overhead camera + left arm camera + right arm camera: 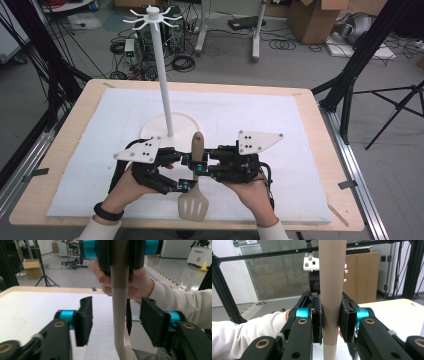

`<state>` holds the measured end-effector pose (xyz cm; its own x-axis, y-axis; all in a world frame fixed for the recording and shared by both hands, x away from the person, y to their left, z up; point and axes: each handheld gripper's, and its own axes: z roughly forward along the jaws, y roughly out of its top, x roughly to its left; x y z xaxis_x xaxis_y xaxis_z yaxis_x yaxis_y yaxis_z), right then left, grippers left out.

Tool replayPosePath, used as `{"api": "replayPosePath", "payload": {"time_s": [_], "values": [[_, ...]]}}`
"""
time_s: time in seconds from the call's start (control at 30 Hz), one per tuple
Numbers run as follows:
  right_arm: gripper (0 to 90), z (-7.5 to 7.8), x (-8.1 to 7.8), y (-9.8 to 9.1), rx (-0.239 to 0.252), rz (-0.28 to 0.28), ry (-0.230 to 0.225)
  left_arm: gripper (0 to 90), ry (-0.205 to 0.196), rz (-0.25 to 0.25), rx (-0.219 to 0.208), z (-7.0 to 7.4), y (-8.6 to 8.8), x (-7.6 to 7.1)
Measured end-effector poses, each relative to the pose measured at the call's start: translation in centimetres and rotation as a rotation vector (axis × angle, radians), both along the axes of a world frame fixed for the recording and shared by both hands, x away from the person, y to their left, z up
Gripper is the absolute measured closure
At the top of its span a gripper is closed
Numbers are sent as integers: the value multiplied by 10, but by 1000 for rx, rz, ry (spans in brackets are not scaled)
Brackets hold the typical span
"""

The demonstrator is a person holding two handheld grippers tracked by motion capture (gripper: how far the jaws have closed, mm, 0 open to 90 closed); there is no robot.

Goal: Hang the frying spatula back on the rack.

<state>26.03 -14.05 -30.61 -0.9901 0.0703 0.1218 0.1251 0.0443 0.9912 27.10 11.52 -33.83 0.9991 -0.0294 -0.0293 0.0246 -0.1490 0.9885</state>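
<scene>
A: Where is the spatula (195, 180) now?

B: In the high view it is at the lower centre of the frame, between the two hands. Its slotted blade points to the bottom edge and its brown handle points up, toward the white stand (165, 80).

A: Which hand-held gripper has it?

B: The right hand-held gripper (201, 161) is closed on the handle. In the right gripper view both black pads (317, 321) press the handle from two sides.

A: And the left one?

B: The left hand-held gripper (186, 187) is lower on the spatula, near the neck above the blade. In the left gripper view its jaws stand apart on both sides of the neck and do not touch it.

A: What is around?

B: The round base of the stand is just behind the handle tip, on the white mat (280, 120) of the surface (65, 145). The hook ring on top of the stand is in the upper part of the frame.
</scene>
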Motion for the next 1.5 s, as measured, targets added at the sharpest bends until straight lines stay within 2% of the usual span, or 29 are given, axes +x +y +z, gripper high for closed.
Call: {"api": "replayPosePath", "payload": {"time_s": [0.03, 0.07, 0.1, 0.13, 0.27, 0.43, 0.47, 0.6, 0.77, 0.9, 0.97, 1.0, 1.13, 1.23, 1.37, 1.4, 1.5], "values": [[753, 0, 0, 0, 0, 0, 0, 486, -4, -10, -3, 0, 0, 0], [753, 0, 0, 0, 0, 4, 0, 559, -9, -17, -11, -1, -2, -1], [753, 0, 0, 0, 0, 4, 0, 579, -9, -17, -11, -1, -2, -1], [753, 0, 0, 0, -1, 4, -1, 579, -18, -19, -10, -1, -2, -1], [753, 0, 1, -1, 0, 6, -12, 674, -21, -25, -17, -1, -2, -1], [753, 0, 1, -2, 0, 6, -12, 746, -35, -11, -38, -1, -1, -1], [752, 1, 0, -2, 0, 8, -11, 763, -25, -14, -42, -1, -1, 0], [752, 1, 0, -1, 3, 5, -23, 776, -8, -14, -52, -2, -1, 1], [752, 1, 0, -1, -2, 3, -31, 781, -6, 1, -52, -2, -1, 0], [740, 1, -1, -1, -12, -6, -60, 785, -11, 13, -46, -2, 0, 1], [644, 2, -1, -2, -15, -34, -78, 785, -9, 20, -42, -2, 1, 2], [540, 2, -1, -3, -20, -50, -72, 785, -6, 28, -46, -2, 4, 2], [475, 0, -1, -9, -35, -82, -74, 785, -14, 45, -49, 0, 9, 3], [416, -5, 0, -19, -36, -112, -73, 785, -20, 68, -44, 3, 18, 5], [345, -17, 1, -38, -52, -180, -68, 785, -28, 117, -45, 8, 33, 11], [326, -21, 1, -43, -53, -211, -76, 785, -29, 130, -46, 9, 37, 13], [288, -34, 2, -59, -72, -298, -60, 785, -43, 162, -51, 15, 48, 20]]}}
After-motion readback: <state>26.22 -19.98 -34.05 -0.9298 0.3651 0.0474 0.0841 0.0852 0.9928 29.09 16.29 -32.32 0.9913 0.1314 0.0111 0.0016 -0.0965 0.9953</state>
